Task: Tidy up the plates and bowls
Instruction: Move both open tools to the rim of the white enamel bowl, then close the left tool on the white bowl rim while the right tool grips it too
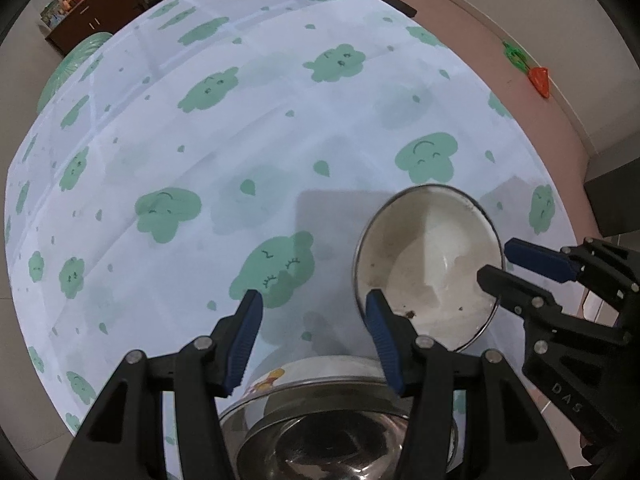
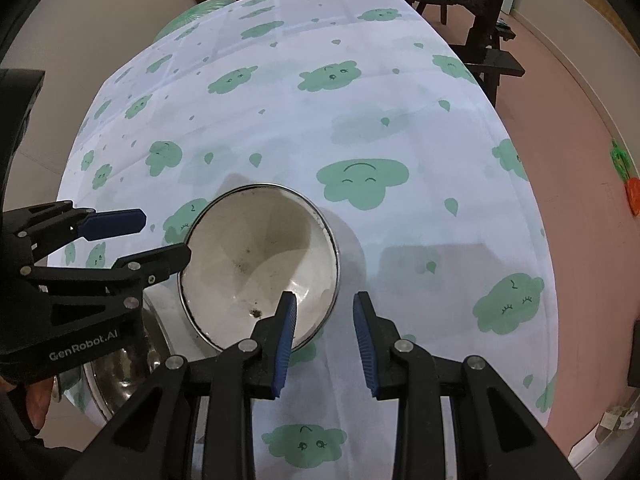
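A white metal-rimmed bowl (image 2: 260,264), tilted at frame centre over the cloud-print table (image 2: 360,120), holds dark crumbs. Left gripper (image 1: 314,312) and right gripper (image 2: 324,312) jaws gape, the right straddling its rim. A steel bowl (image 1: 332,440) sits bottom centre.

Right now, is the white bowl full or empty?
Nearly empty: the white bowl shows its bare inside, with only a few dark crumbs.

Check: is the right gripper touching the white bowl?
Cannot tell. In both wrist views the open right gripper straddles the rim of the white bowl, one finger inside, one outside; neither shows plain contact or gap.
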Motion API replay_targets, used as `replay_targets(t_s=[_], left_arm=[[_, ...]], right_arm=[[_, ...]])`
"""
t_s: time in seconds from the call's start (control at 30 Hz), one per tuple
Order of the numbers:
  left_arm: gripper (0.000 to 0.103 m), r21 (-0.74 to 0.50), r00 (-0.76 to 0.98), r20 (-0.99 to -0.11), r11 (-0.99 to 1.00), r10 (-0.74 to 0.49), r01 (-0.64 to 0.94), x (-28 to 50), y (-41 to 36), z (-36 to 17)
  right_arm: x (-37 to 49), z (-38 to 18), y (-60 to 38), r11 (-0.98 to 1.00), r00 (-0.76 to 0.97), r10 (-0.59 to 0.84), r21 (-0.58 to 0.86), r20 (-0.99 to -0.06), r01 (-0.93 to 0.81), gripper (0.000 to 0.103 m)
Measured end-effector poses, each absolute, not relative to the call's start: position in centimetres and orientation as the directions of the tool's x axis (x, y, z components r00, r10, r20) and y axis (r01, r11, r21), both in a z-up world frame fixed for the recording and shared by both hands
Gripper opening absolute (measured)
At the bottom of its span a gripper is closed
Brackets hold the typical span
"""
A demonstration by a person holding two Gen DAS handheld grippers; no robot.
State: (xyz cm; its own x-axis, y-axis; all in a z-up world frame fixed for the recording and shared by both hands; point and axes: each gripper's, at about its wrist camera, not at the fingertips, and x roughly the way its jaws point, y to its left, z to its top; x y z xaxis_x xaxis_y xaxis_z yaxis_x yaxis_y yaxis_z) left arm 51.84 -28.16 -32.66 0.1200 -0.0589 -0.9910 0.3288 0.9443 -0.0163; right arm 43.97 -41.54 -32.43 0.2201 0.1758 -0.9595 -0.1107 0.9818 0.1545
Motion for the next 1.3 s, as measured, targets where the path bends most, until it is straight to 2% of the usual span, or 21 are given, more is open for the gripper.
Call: replay_targets(t_s=[0.27, 0.43, 0.47, 0.5, 0.7, 0.77, 1.3], left_arm=[[0.05, -0.019, 0.109, -0.992, 0.937, -0.061, 0.349, 52.0, -28.8, -33.2], [0.04, -0.028, 0.099, -0.993, 0.934, -0.067, 0.356, 52.2, -29.1, -33.6], [0.034, -0.028, 0.1, -0.993, 0.933, -0.068, 0.358, 52.1, -29.2, -33.5], [0.026, -0.034, 0.1, -0.992, 0.932, -0.075, 0.362, 52.1, -29.3, -33.5], [0.013, -0.045, 0.094, -0.992, 0.921, -0.088, 0.388, 51.9, -30.2, -33.5], [0.007, -0.049, 0.089, -0.992, 0.917, -0.091, 0.395, 51.7, -30.3, -33.7], [0.006, -0.061, 0.11, -0.988, 0.923, -0.111, 0.381, 51.7, -29.2, -32.1]], right_arm=[[44.3, -32.9, -41.6, 0.981, 0.211, 0.18, 0.159, -0.961, -0.111, 0.032], [44.3, -33.3, -41.5, 0.981, 0.202, 0.177, 0.157, -0.963, -0.111, 0.032], [44.3, -33.4, -41.5, 0.981, 0.201, 0.177, 0.157, -0.964, -0.11, 0.032], [44.3, -33.4, -41.4, 0.982, 0.201, 0.176, 0.156, -0.964, -0.11, 0.028], [44.3, -33.7, -41.3, 0.979, 0.196, 0.19, 0.17, -0.962, -0.114, 0.015], [44.2, -33.7, -41.2, 0.978, 0.199, 0.195, 0.175, -0.96, -0.118, 0.014], [43.8, -31.5, -41.2, 0.975, 0.233, 0.209, 0.185, -0.95, -0.122, 0.011]])
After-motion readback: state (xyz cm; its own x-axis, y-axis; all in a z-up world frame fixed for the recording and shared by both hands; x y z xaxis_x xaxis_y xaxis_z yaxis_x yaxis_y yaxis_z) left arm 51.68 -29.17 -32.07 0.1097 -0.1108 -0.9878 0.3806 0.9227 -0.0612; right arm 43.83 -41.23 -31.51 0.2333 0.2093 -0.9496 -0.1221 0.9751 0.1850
